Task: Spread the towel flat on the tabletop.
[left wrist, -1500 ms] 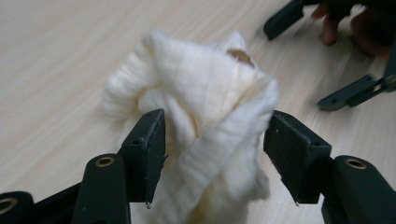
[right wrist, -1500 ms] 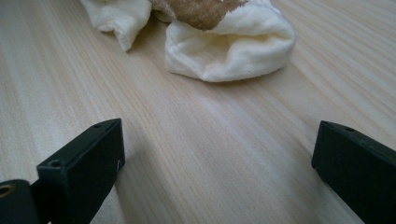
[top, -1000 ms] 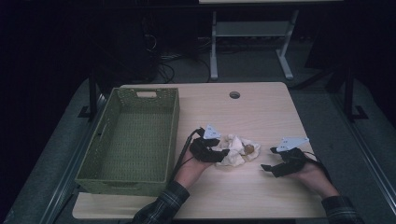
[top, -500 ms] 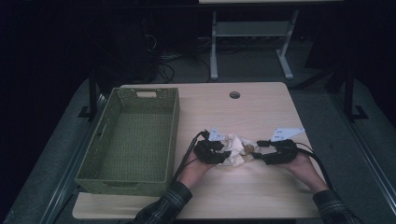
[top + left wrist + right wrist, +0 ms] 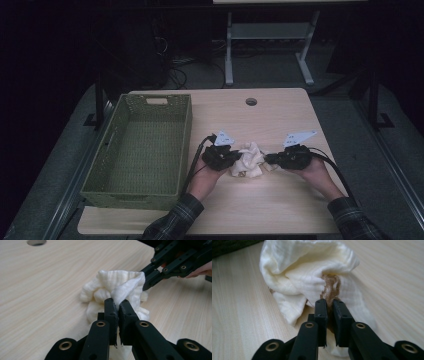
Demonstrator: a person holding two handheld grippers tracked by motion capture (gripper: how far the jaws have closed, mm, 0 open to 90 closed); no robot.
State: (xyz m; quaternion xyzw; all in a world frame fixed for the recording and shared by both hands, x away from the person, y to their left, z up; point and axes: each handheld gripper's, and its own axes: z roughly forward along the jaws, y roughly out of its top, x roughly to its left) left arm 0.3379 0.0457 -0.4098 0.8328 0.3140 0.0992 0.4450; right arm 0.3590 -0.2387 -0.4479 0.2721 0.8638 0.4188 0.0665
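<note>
Cloth [image 5: 248, 159] underside hidden against table [image 5: 280, 210]. Pinched folds vanish between both sets of jaws. Person's sleeves cut off at bottom edge.

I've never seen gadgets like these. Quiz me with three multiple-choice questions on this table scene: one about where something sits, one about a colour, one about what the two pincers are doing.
1. Where is the green basket relative to the crumpled cloth?
A. on the left side of the table, apart from the cloth
B. on top of the cloth
C. at the right of the cloth

2. What colour is the cloth, mainly?
A. dark blue
B. cream white with a brown patch
C. bright red

3. What are the left gripper and the right gripper doing?
A. both wide open above the table
B. both pinching the cloth
C. one holds the basket

Answers:
1 A, the high view shows bare table between basket and cloth.
2 B, the right gripper view shows pale fabric with a brown patch.
3 B, each gripper view shows fabric squeezed between closed jaws.
</note>
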